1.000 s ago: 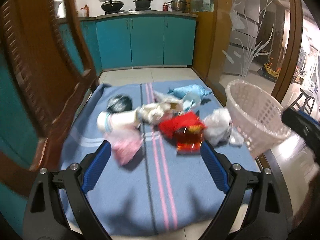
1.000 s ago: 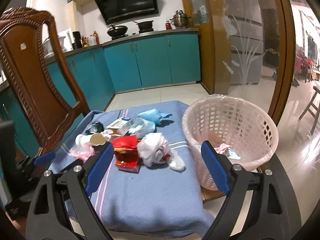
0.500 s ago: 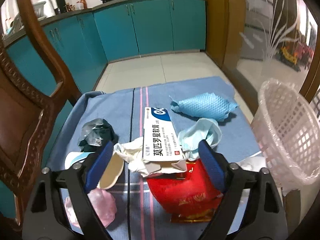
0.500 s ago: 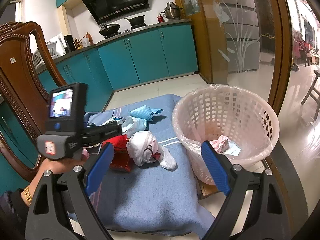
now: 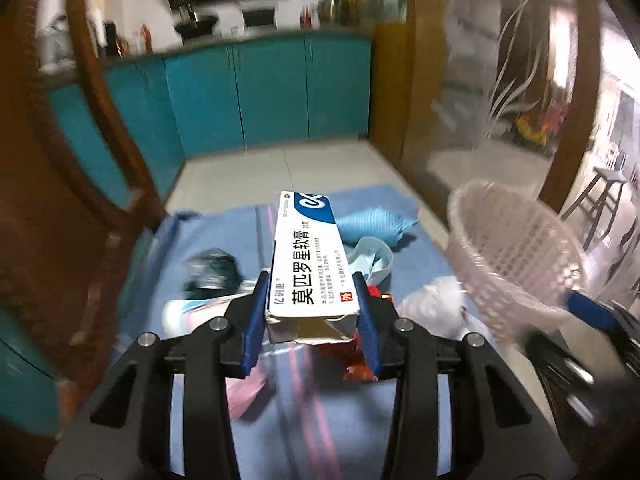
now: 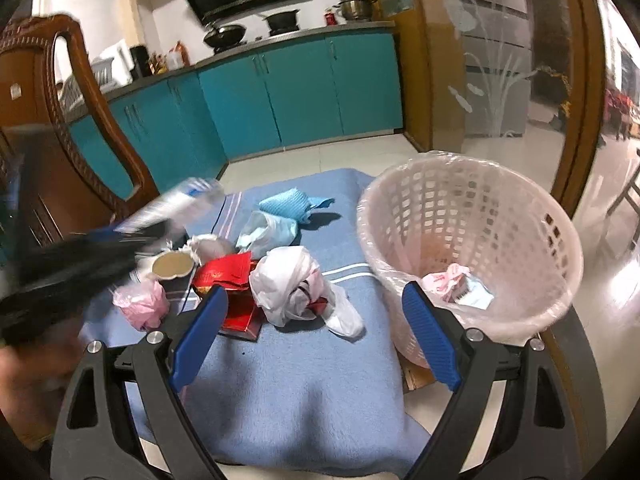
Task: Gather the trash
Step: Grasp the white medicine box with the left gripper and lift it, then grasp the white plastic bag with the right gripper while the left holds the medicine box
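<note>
— White and blue ointment box, which way is it pointing?
— Its long side is running away from the left gripper, above the blue cloth.
— And the jaws?
— They are closing, pads pressing the box's torn near end. The right gripper is standing wide open, holding nothing, before the pink basket.

Indoor light is dim and warm. The left view is smeared by motion blur. Fisheye edges bend and darken.
</note>
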Action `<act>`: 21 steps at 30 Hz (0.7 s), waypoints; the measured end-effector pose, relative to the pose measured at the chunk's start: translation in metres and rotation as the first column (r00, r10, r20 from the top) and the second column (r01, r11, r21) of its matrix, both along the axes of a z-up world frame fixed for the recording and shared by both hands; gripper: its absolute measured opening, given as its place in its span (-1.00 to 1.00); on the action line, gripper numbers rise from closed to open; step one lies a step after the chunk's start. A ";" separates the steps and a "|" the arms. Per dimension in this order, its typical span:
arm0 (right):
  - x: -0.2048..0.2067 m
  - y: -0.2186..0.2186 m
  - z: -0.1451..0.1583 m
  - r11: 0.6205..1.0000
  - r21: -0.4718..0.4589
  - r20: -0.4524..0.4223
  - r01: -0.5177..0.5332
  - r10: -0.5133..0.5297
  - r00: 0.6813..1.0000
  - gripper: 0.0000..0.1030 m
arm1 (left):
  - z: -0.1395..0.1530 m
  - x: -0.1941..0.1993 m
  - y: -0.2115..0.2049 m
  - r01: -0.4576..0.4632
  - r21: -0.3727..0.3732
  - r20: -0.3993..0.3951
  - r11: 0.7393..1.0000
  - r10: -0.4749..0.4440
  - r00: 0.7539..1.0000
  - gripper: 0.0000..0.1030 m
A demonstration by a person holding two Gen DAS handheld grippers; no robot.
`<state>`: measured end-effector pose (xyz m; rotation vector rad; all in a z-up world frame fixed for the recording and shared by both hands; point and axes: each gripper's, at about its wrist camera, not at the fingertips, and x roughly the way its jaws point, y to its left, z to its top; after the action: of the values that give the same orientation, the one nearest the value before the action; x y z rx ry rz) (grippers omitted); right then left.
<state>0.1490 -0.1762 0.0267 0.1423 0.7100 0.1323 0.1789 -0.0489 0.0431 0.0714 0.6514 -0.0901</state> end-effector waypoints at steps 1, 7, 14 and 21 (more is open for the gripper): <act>0.007 0.005 -0.005 1.000 0.005 -0.013 -0.010 0.010 1.000 0.69 | 0.007 -0.018 0.009 -0.008 -0.013 0.028 1.000 0.008 1.000 -0.21; 0.050 0.030 -0.033 0.999 -0.028 -0.095 -0.021 0.018 0.995 0.61 | 0.007 -0.082 0.049 -0.060 -0.062 0.111 0.996 0.067 0.992 -0.21; 0.051 0.022 -0.040 0.999 0.019 -0.163 -0.032 0.034 0.986 -0.68 | -0.002 -0.079 0.060 -0.066 -0.027 0.114 0.997 0.068 0.991 -0.21; -0.018 0.021 0.028 0.992 0.072 0.040 -0.105 0.102 0.994 -0.68 | 0.014 -0.090 0.063 -0.034 -0.092 0.143 0.995 0.047 0.989 -0.20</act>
<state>0.1310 -0.1554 0.0544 0.1732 0.6766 0.2598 0.0889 0.0144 0.0574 -0.0211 0.5021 -0.0739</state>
